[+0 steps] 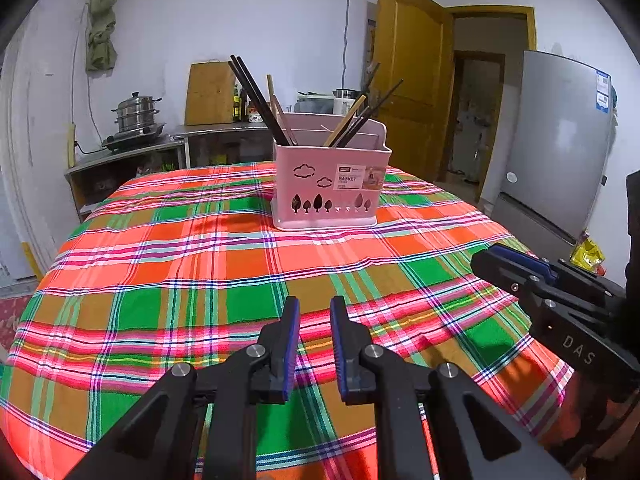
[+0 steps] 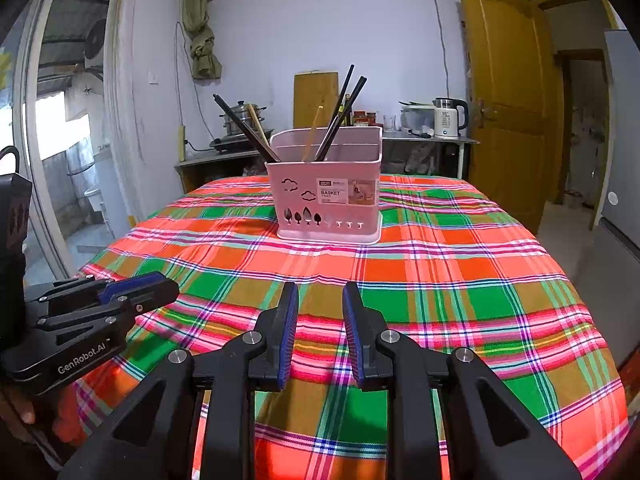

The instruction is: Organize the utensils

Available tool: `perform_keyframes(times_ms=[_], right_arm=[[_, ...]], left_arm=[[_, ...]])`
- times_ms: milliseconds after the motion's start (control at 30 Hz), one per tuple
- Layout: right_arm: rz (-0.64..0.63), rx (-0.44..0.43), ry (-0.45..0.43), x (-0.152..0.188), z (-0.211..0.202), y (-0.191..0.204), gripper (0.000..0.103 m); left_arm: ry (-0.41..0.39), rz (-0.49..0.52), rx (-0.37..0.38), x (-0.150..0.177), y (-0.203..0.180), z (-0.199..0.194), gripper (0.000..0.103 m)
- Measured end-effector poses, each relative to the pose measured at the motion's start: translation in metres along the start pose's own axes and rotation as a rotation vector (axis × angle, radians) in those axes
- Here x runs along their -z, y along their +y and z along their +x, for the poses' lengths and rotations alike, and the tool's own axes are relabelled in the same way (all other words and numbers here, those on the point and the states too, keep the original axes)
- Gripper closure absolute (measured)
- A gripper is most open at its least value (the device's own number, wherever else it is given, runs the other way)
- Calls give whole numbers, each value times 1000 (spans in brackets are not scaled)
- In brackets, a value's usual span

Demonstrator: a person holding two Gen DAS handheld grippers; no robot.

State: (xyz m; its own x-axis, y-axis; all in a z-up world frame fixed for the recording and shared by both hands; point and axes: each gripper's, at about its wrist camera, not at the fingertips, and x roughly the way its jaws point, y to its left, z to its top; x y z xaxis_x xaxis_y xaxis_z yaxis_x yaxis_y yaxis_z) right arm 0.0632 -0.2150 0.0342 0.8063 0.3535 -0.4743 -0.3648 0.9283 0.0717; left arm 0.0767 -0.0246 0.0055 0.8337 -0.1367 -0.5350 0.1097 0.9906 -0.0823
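A pink plastic utensil basket stands upright toward the far side of the round table under a plaid cloth. Dark chopsticks and pale wooden ones lean out of its compartments. My left gripper hovers over the near part of the cloth, its jaws a narrow gap apart with nothing between them. My right gripper is beside it to the right, open a little wider and also empty. Both point at the basket from well short of it.
No loose utensils show on the cloth between grippers and basket. Behind the table are a counter with a steamer pot, a cutting board and a kettle. A wooden door and a fridge stand at right.
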Motion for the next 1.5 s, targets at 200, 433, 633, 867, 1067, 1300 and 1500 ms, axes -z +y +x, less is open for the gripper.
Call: perform_keyframes(times_ms=[200,433,633,867,1067,1300,1500], right_arm=[[6,2,0,-1,1,-1,80],[-1,4,2,-1,0,-1,80],[-2,3,3,-1,1,0,79],[2,3,5,0,1,0,79],[3,2,6,0,2,0,79],[2,2,7,0,3,0,79],[3,2,8,0,3,0,79]], left_arm=[[-4,-6,-4,0,0,-1,88],[-10,-1,-8,0,0,-2,88],[-15,2,-12,0,0,-2,88],[-19,4,-16,0,-1,-3,88],[-21,6,-19,1,-2,-3,88],[-22,4,-20,0,-2,-3,88],[-23,7,-25,0,-3,-3,88]])
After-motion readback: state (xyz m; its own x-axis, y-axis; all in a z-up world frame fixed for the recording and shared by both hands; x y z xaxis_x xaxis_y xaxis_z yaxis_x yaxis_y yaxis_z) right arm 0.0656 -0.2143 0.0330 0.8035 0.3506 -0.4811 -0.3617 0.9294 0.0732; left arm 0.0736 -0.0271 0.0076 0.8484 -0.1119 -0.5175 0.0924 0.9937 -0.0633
